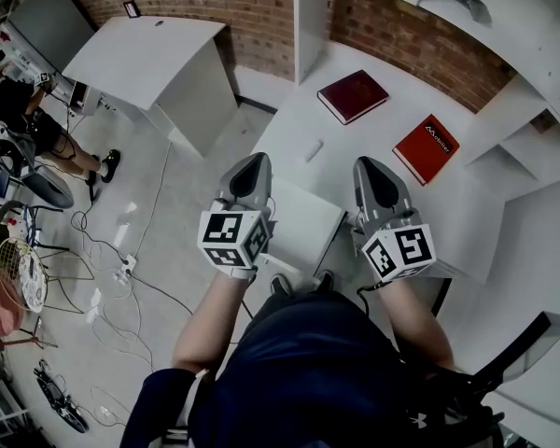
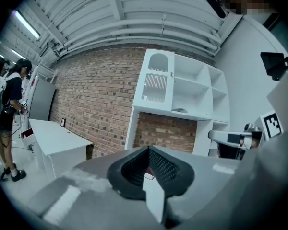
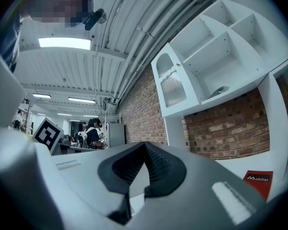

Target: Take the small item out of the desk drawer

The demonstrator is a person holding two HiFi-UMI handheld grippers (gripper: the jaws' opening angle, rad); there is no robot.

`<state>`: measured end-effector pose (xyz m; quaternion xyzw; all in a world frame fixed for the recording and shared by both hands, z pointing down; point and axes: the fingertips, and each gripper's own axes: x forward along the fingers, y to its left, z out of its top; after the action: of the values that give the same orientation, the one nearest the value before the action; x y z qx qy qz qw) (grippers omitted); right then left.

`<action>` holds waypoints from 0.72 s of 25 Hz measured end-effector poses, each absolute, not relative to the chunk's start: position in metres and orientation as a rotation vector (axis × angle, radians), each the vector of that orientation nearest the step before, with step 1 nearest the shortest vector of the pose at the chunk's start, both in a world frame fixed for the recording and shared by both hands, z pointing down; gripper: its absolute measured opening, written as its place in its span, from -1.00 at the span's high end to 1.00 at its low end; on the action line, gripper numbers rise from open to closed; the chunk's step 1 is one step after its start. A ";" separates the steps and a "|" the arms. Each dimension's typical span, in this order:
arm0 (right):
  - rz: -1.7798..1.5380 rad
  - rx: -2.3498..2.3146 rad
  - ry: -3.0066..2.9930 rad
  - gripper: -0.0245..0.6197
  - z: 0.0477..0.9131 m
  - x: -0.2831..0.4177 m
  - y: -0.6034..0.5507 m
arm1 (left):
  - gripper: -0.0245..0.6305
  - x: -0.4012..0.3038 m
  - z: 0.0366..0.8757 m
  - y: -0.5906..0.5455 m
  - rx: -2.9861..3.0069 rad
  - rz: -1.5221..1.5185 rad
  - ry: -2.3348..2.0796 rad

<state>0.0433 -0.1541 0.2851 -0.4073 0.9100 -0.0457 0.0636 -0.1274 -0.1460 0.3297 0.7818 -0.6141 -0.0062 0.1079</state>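
In the head view both grippers are held up side by side over the person's lap, pointing at the white desk (image 1: 289, 129). My left gripper (image 1: 253, 168) is shut with nothing in it; its jaws meet at the tip in the left gripper view (image 2: 148, 150). My right gripper (image 1: 374, 170) is also shut and empty, with its pads touching (image 3: 144, 145). Between and below them a white box-shaped unit (image 1: 305, 220) juts from the desk's near edge; its inside is hidden. A small white item (image 1: 314, 150) lies on the desktop beyond.
Two red books (image 1: 353, 94) (image 1: 427, 147) lie on the desk. White shelving (image 1: 504, 26) stands on the right against a brick wall. A second white desk (image 1: 145, 49) is at the back left, with a person (image 1: 19, 110) near it and cables (image 1: 121, 269) on the floor.
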 end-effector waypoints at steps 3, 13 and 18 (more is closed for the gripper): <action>-0.144 -1.229 2.745 0.92 0.287 0.045 -0.157 | 0.92 -0.125 0.330 -0.149 2.296 -0.009 -1.805; -0.163 -1.232 2.754 0.92 0.292 0.046 -0.168 | 0.92 -0.123 0.338 -0.162 2.290 0.002 -1.794; -0.176 -1.228 2.756 0.92 0.295 0.048 -0.176 | 0.92 -0.121 0.341 -0.170 2.286 0.014 -1.795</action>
<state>0.0477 -0.1763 0.2954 -0.4056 0.9103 -0.0581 0.0596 -0.1206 -0.1700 0.3407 0.7810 -0.6134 0.0048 0.1174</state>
